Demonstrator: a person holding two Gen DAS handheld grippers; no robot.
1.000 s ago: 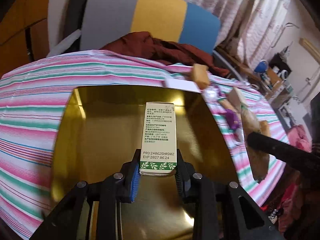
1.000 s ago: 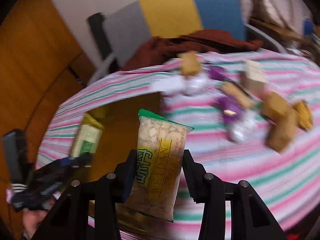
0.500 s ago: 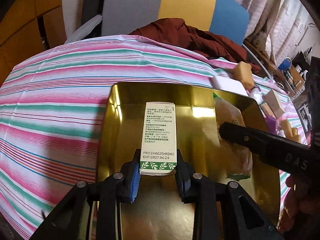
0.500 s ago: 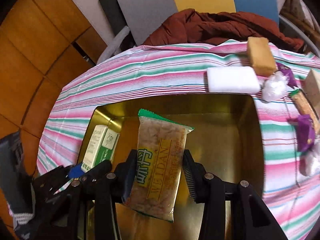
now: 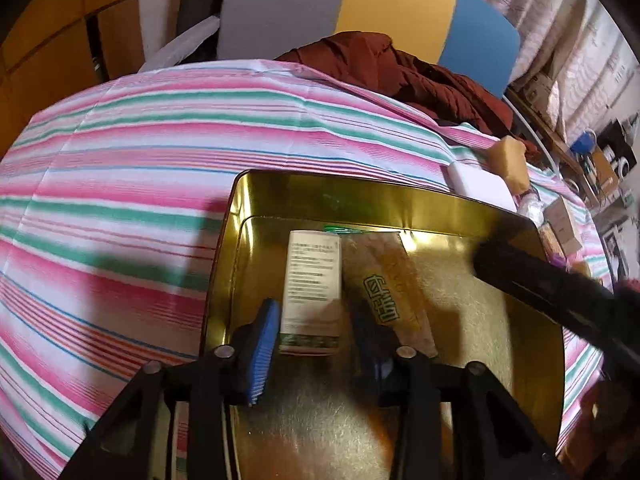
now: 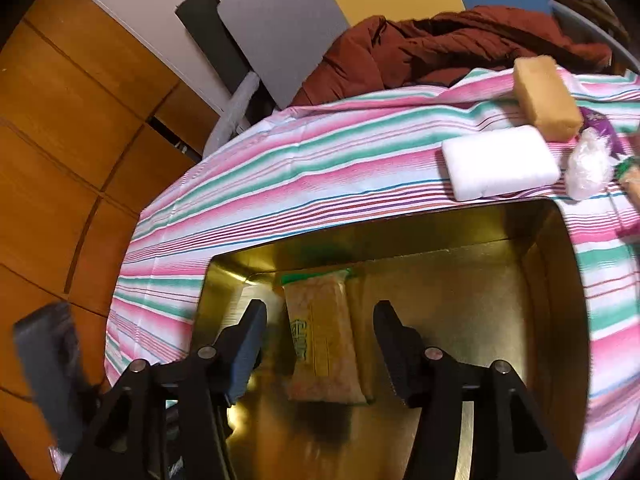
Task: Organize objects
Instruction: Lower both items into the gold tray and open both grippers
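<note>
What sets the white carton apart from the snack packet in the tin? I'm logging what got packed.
The white carton is a rigid box with small printed text; the snack packet is a soft yellowish wrapper with a green end and large lettering. The carton looks shorter than the packet. Both lie side by side in the gold tin.

A dark red jacket [image 6: 452, 48] is heaped behind the striped tablecloth [image 5: 120, 168], backed by a grey, yellow and blue panel [image 5: 344, 12], wooden cupboard doors [image 6: 60, 140], and patterned curtains [image 5: 560, 28] at far right.
</note>
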